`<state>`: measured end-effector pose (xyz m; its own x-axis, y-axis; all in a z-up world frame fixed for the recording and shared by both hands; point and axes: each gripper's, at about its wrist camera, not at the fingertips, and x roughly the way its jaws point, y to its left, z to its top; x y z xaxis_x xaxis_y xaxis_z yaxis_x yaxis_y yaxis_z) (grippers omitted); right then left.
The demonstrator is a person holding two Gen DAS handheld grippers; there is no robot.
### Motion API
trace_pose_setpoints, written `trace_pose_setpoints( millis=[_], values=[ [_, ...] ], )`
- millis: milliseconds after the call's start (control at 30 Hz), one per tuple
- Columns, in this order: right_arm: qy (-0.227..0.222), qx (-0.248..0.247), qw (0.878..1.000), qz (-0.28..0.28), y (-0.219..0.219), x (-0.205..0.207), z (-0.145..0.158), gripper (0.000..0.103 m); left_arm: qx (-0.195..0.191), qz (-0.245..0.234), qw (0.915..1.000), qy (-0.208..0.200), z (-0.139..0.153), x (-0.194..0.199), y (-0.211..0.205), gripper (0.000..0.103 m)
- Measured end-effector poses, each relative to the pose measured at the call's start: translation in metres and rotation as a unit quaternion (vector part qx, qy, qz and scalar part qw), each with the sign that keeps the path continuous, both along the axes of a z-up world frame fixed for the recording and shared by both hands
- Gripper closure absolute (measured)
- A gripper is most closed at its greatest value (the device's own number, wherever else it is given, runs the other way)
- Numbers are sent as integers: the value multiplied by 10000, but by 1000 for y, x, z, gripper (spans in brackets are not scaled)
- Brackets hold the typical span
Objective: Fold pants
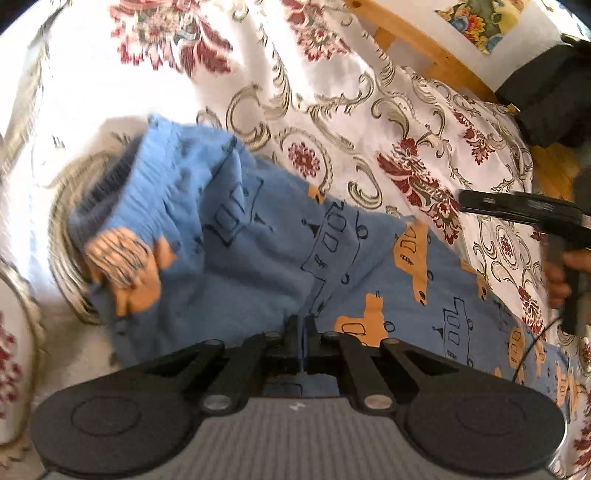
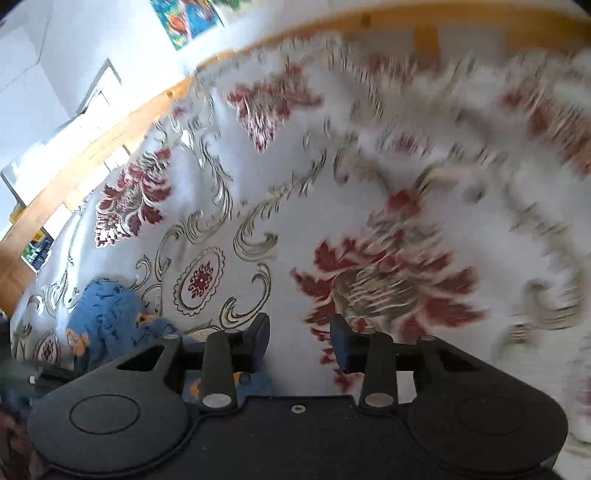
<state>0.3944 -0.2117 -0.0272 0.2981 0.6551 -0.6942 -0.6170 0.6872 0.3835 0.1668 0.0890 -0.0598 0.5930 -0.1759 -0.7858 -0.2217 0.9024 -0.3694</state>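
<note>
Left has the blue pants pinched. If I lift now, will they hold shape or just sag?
Likely sag: the pants already lie in soft folds and bunch at the waistband, so they look floppy. Probably light too, being thin printed knit. The left gripper is shut on one fabric edge, so the rest would likely hang and drag over the bedspread; the open right gripper could take another edge.

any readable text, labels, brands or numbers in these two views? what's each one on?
None readable.
Left gripper body: a small white mark, too small to make out.
Blue pants: drawn vehicle outlines only, no lettering.
Floral bedspread: pattern only, partly motion-blurred.
Wall pictures: colours only, no legible words.
Right gripper: no marking visible.
</note>
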Motion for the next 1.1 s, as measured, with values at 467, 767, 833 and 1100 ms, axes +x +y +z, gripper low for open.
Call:
trace_pose_setpoints(
  millis=[467, 767, 833, 1100],
  values=[
    [52, -401, 9579, -2843, -148, -200, -27, 22, -232, 490, 9985, 105, -6, -29, 52, 99],
    [-55, -493, 8881, -4570, -201, -274, -23, 5, 1125, 346, 9926, -286, 27, -37, -10, 11],
    [-241, -701, 8759, -4768, -208, -278, -21, 9, 1656, 25, 9862, -53, 19, -31, -27, 10],
    [-618, -820, 8610, -4981, -200, -335, 51, 1, 1822, 115, 9827, 295, 30, -27, -33, 0]
  ],
)
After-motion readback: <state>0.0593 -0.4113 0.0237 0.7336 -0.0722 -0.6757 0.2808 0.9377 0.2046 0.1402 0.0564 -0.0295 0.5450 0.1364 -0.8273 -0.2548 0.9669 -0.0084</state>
